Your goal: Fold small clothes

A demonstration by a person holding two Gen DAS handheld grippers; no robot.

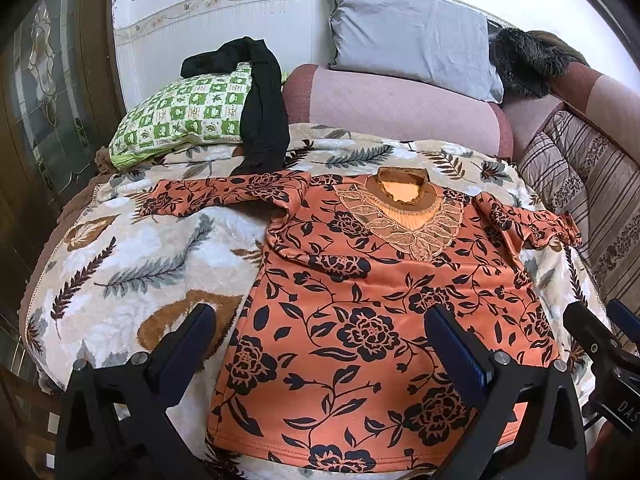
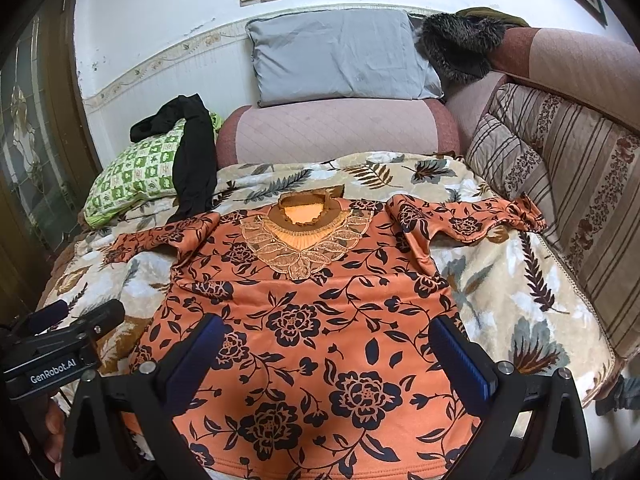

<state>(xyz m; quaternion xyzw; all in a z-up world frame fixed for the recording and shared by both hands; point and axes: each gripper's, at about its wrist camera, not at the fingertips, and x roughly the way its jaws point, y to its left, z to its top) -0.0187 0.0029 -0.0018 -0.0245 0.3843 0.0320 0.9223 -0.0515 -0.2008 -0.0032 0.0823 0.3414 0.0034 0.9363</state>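
Note:
An orange top with black flowers point(image 1: 372, 312) point(image 2: 316, 328) lies flat, front up, on a leaf-print blanket point(image 1: 132, 264) point(image 2: 508, 292), with its lace collar at the far end and both sleeves spread sideways. My left gripper point(image 1: 320, 316) hovers open above the lower left part of the top, its left finger over the blanket. My right gripper point(image 2: 328, 328) hovers open above the lower middle of the top. Neither holds any cloth. Each gripper shows in the other's view: the right gripper point(image 1: 600, 332) at the right edge, the left gripper point(image 2: 88, 316) at the left edge.
A green checked pillow point(image 1: 184, 116) point(image 2: 136, 168) with a black garment point(image 1: 260, 108) point(image 2: 196, 156) draped over it lies at the far left. A grey pillow point(image 1: 412, 36) point(image 2: 340, 60) rests on the pink sofa arm point(image 1: 400, 108). Striped cushions point(image 2: 560, 168) line the right side.

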